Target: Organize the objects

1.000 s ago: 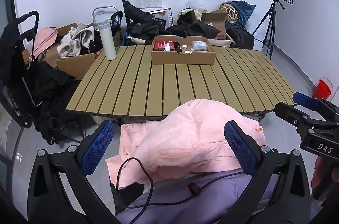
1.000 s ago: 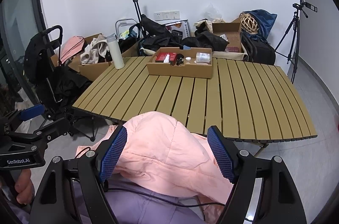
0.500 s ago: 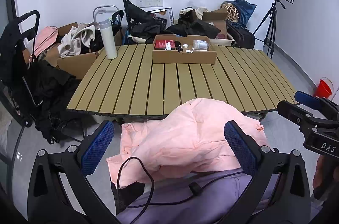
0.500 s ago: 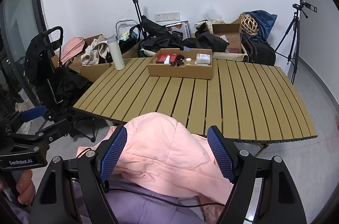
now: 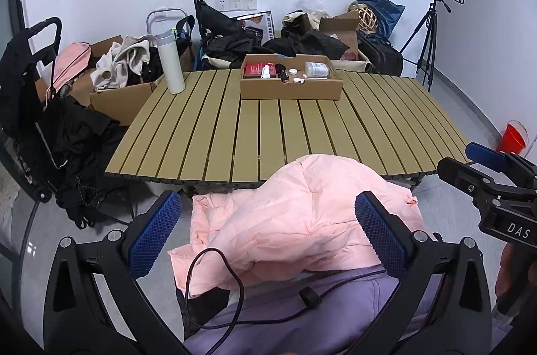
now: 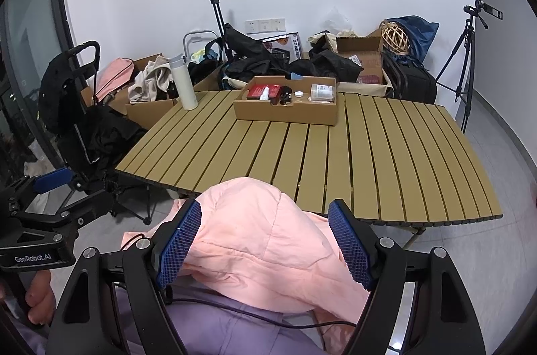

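Jacket point(image 5: 302, 214), pink and puffy, lies crumpled on the person's lap, long axis running roughly left-right across both views, its humped end rising toward the table point(image 5: 285, 126) just ahead of it. Left gripper point(image 5: 266, 232) has jaws wide apart with nothing clamped; the jacket sits between and slightly beyond the blue pads point(image 5: 154, 234), not pressed by them as far as can be seen. Right gripper point(image 6: 265, 246) is also spread wide, not clenched; the jacket hump fills the gap between its pads point(image 6: 350, 249), the left pad close against the fabric, contact unclear. Cardboard tray point(image 5: 292, 89) sits well ahead of both grippers on the far part of the slatted table, long side across the view, holding a red box point(image 5: 256, 69), small bottle, round lids and a clear container point(image 5: 315, 69). White flask point(image 5: 170, 62) stands upright, ahead and to the left, near the table's far left corner. Black cable point(image 5: 214, 284) loops over purple trousers point(image 5: 302, 314) directly below the left gripper. Clutter of boxes, bags and clothes behind the table; tripod point(image 5: 428, 32) far ahead to the right; red cup point(image 5: 511, 138) on the floor to the right.
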`<state>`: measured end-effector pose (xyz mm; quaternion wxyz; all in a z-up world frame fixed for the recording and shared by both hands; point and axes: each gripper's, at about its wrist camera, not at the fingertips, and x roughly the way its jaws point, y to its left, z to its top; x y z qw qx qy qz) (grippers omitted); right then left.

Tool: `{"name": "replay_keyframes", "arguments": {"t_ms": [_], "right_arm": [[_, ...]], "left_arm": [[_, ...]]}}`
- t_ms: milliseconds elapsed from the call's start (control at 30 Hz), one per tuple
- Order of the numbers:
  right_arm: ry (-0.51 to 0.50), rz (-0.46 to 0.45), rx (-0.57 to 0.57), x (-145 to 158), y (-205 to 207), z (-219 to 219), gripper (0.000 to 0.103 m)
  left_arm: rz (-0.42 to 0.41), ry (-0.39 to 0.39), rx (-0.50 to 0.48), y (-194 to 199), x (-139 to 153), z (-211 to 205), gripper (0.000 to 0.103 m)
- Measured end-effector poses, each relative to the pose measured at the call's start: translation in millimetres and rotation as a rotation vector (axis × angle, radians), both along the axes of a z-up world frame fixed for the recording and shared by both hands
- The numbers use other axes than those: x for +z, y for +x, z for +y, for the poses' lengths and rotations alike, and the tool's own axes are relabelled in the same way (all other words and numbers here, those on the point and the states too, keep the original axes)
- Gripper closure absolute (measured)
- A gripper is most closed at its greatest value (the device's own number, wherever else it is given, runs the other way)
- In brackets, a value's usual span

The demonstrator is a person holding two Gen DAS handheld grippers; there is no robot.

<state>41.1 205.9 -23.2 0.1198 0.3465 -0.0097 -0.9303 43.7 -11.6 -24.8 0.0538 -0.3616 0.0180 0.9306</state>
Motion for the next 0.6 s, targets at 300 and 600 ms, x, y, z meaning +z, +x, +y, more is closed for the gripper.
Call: {"name": "replay_keyframes", "arguments": {"t_ms": [300, 600], "right_arm": [[0.001, -0.006, -0.006, -1.0, 0.4, -2.6, 0.022], [0.001, -0.007, -0.008, -1.4, 0.8, -2.9, 0.022]], "left_arm": [[-0.010, 0.001, -0.007, -0.7, -3.4, -3.3, 0.000], [-0.015, 0.002, -0.016, -2.1, -4.9, -2.7, 0.000]]}}
